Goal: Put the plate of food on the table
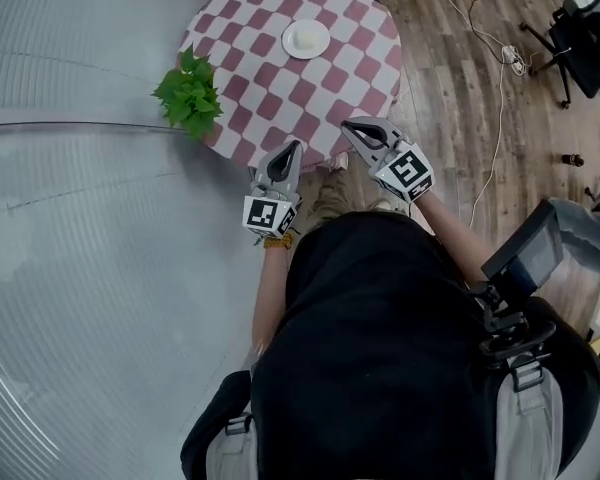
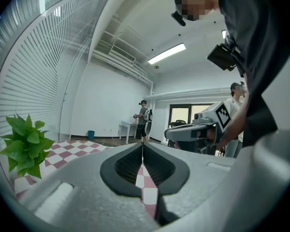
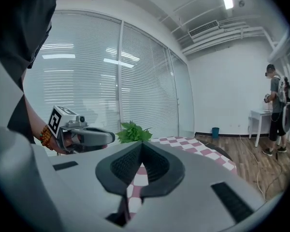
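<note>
**Head view:** A round counter (image 1: 352, 60) with a pink-and-white checked cloth stands on a wooden floor (image 1: 460, 88). The white plate (image 1: 306, 38) sits on the counter toward its far side, well apart from both tongs. Whatever is on it shows only as a pale patch, too small to tell. A leafy green plant (image 1: 190, 95) is at the counter's left edge. The left tongs (image 1: 293, 148) and right tongs (image 1: 348, 126) are held up at the counter's near edge, both pointing toward it. The right pair is slightly further forward. A white cable (image 1: 490, 38) trails across the floor, and a black office chair (image 1: 580, 38) stands at upper right.

**Left gripper view:** The left tongs (image 2: 143, 148) have their jaws pressed together with nothing gripped. Checked cloth shows through the thin slit lower down. The plant (image 2: 24, 144) rises at the left over the counter (image 2: 82, 149). The right tongs (image 2: 170, 134) reach in from the right. Far off, a person (image 2: 143, 120) stands beside a white table (image 2: 128, 126), with a blue bin (image 2: 90, 135) by the wall.

**Right gripper view:** The right tongs (image 3: 141, 145) are likewise closed on nothing, with the jaw tips meeting. Beyond them are the plant (image 3: 133, 132) and the checked counter (image 3: 203, 148). The left tongs (image 3: 110, 137) are at the left, in front of the window blinds (image 3: 111, 91). The person (image 3: 276, 115) stands at far right.
</note>
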A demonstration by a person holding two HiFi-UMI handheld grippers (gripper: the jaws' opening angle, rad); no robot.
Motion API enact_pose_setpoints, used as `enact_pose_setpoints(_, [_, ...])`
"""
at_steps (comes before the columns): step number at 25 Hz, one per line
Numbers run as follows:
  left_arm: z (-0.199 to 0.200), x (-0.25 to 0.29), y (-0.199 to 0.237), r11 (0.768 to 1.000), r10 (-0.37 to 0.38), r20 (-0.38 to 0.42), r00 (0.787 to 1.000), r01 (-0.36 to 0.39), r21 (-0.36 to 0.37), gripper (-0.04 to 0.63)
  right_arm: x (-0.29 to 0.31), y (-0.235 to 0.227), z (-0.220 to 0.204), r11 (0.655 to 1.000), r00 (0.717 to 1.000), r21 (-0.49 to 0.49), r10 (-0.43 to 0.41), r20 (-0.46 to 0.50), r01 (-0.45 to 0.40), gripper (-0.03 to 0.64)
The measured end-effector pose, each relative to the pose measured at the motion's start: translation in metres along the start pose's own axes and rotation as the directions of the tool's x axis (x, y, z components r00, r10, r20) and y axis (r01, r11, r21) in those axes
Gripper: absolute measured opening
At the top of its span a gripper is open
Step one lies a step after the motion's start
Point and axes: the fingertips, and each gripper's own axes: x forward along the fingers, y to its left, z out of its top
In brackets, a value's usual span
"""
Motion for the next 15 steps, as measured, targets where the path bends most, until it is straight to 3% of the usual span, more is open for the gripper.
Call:
enact_pose_setpoints(4, [-0.008,0.006,-0.008,1.0,-0.007,-0.011,1.0,0.007,-0.023,0.011,-0.005,-0.004,-0.009,0.999,0.998,-0.012,-0.052,-0.038,0.052,0.009])
enact_pose_setpoints(10, [-0.014,0.019,-0.035,0.997,-0.073,-0.039,0.997,0.071,-0.041,0.011,-0.019,0.002,-0.02,0.998,0.997,-0.004,-0.067,-0.037,0.067,0.009])
enact_pose_setpoints(15, [-0.024,0.026,-0.062,0.99,-0.137,-0.087,0.987,0.135,-0.03,0.011,-0.042,-0.015,-0.027,0.989,0.987,0.001,-0.148,-0.059,0.149,0.009])
